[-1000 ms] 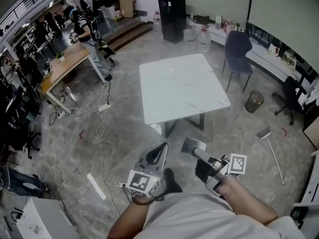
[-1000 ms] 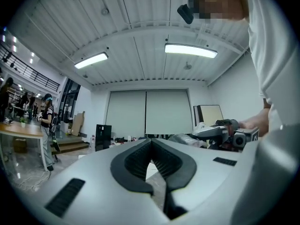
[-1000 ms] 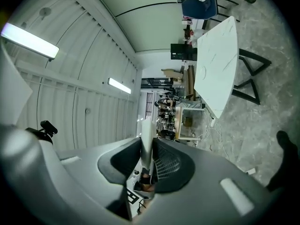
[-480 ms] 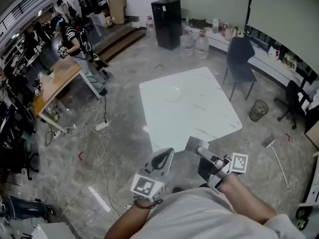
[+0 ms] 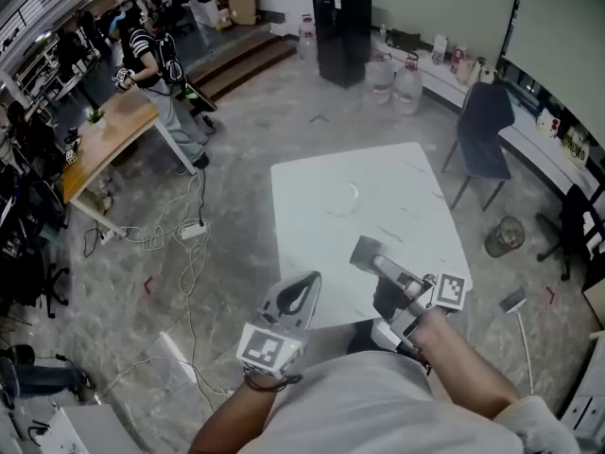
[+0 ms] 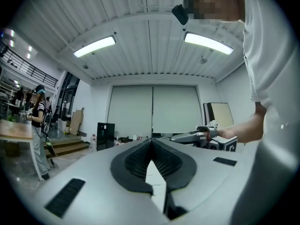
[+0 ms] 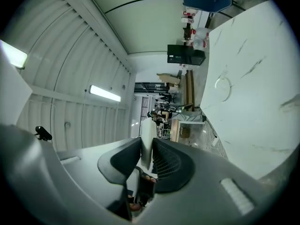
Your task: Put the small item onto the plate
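Observation:
A clear glass plate point(image 5: 342, 196) lies near the middle of the white marble table point(image 5: 416, 244); the right gripper view shows this plate point(image 7: 224, 88) as a faint ring. My right gripper point(image 5: 365, 253) hangs over the table's near part, short of the plate. It is shut on a small pale flat item point(image 7: 146, 125) that stands between the pads of the right gripper point(image 7: 147, 140). My left gripper point(image 5: 299, 293) is at the table's near left edge. In its own view the left gripper point(image 6: 151, 146) points level across the room, its jaw tips together and empty.
A dark blue chair point(image 5: 482, 126) stands by the table's far right corner, and a bin point(image 5: 504, 236) sits on the floor to the right. Behind are a black cabinet point(image 5: 342, 22) and water bottles point(image 5: 406, 81). Left are a wooden desk point(image 5: 104, 130), a person and floor cables point(image 5: 180, 230).
The table has come closer and now lies under both grippers, which were over bare floor before. The plate has come into view. Neither gripper's jaws have changed.

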The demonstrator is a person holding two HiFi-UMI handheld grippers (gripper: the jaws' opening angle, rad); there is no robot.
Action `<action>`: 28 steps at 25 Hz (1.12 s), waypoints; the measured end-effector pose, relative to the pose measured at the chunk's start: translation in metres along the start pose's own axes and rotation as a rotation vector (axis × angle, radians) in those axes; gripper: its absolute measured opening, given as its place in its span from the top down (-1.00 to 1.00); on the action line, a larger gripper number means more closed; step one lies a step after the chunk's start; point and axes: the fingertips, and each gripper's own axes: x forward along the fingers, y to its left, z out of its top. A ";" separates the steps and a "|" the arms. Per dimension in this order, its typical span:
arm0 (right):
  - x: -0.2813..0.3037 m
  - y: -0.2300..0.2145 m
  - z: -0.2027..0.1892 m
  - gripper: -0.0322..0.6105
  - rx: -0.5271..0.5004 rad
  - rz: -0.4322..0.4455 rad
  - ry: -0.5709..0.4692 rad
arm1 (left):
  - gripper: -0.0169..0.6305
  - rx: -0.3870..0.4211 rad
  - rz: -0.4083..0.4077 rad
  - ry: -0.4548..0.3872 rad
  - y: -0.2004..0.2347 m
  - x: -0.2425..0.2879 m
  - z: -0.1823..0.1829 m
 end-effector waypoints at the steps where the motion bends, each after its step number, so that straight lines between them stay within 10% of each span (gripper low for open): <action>1: 0.012 -0.005 0.017 0.65 0.000 -0.001 0.016 | 0.93 -0.006 0.025 0.017 0.010 0.014 0.000; 13: 0.125 -0.109 0.169 0.65 0.003 -0.068 0.169 | 0.93 -0.061 0.151 0.094 0.088 0.149 -0.036; 28: 0.204 -0.314 0.230 0.65 0.068 -0.269 0.257 | 0.93 -0.138 0.250 0.200 0.152 0.213 -0.106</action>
